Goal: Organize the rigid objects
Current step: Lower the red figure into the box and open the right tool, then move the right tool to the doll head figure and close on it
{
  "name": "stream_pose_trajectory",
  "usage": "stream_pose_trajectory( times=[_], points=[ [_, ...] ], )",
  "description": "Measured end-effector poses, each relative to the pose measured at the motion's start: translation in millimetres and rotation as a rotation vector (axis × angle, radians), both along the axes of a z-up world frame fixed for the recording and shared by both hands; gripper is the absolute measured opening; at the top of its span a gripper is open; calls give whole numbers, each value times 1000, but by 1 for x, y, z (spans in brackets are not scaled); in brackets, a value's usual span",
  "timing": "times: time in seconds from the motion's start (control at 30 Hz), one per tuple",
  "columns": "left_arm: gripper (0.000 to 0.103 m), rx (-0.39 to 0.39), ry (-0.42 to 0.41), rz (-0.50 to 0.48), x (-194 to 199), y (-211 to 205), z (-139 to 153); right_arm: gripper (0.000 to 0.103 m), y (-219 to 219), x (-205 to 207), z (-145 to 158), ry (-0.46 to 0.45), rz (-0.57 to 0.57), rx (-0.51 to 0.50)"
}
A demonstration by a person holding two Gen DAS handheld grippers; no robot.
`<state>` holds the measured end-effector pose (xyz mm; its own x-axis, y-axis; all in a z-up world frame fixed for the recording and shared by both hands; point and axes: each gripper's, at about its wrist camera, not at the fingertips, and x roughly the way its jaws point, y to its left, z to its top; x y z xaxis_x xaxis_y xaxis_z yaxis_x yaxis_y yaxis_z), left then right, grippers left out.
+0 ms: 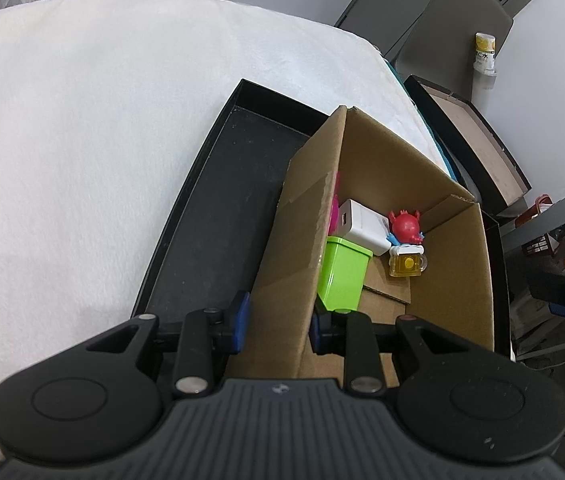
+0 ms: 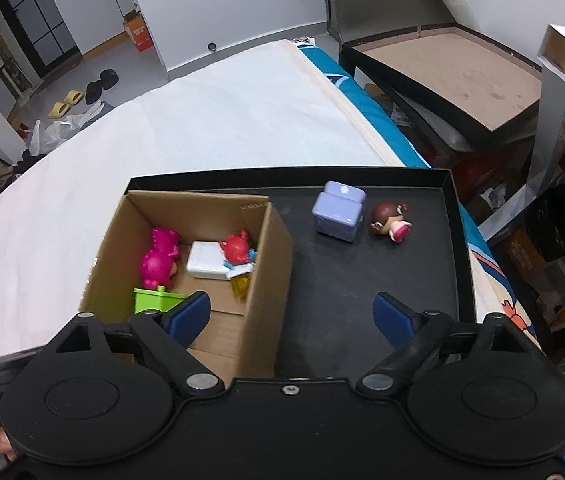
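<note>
The white bed [image 2: 202, 128] carries a black tray [image 2: 460, 240], and at the tray's left end stands an open cardboard box [image 2: 270, 256]. The box's left wall is clamped between the fingers of the left gripper [image 1: 278, 320], which are drawn close together on it; corrugated board of this kind is judged light and stiff, but crushable if squeezed harder.

Inside the box lie a pink dinosaur toy [image 2: 158, 260], a green plastic box [image 1: 342, 276], a white charger block [image 2: 206, 264], a red figurine [image 2: 236, 250] and a small yellow mug [image 1: 406, 264].

The right gripper [image 2: 294, 316] is held over the box's right wall and the tray floor, its fingers spread wide with nothing pressed between them.

To the right, on the bare tray floor and well apart from the box, a lavender plastic case [image 2: 338, 212] stands just beside a brown-haired doll figurine [image 2: 388, 220] lying on its side. Both are judged light, hard and smooth. The case is best taken across its flat opposite sides. The doll's rounded head may slip, so a hold across head or body with a firm squeeze is advised.
</note>
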<state>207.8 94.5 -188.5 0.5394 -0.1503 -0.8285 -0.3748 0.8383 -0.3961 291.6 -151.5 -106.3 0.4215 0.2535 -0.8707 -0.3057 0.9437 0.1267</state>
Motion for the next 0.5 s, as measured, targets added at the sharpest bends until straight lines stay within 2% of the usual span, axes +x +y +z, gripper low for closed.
stream_pose_trajectory(
  times=[0.5],
  points=[
    [27, 6, 5, 7, 2, -1, 1, 99, -33, 8, -19, -10, -3, 0]
  ],
)
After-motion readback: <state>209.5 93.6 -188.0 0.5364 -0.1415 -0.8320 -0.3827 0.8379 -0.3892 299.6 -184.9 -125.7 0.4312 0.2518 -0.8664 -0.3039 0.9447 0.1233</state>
